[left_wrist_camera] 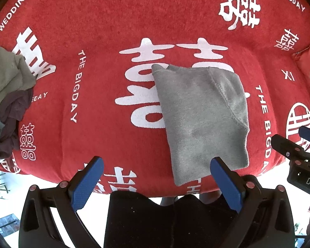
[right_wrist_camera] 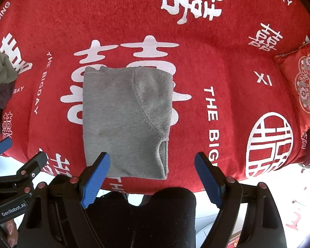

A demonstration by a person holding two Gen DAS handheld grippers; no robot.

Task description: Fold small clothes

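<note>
A small grey fleece garment (left_wrist_camera: 202, 119) lies folded into a rectangle on the red cover, a curved seam running down its right half; the right wrist view shows the garment (right_wrist_camera: 124, 119) too. My left gripper (left_wrist_camera: 158, 164) hovers above the garment's near edge, its blue pads wide apart and empty. My right gripper (right_wrist_camera: 152, 161) hangs open over the same near edge, nothing between its fingers. Each gripper shows at the side of the other's view: the right gripper (left_wrist_camera: 299, 144) and the left gripper (right_wrist_camera: 8, 155).
A red cover (left_wrist_camera: 113, 20) with white lettering spreads over the surface. A heap of olive, dark purple and teal clothes (left_wrist_camera: 8, 95) sits at the left. A red embroidered cushion (right_wrist_camera: 305, 86) lies at the right. The person's dark-clad legs (right_wrist_camera: 146, 217) stand at the near edge.
</note>
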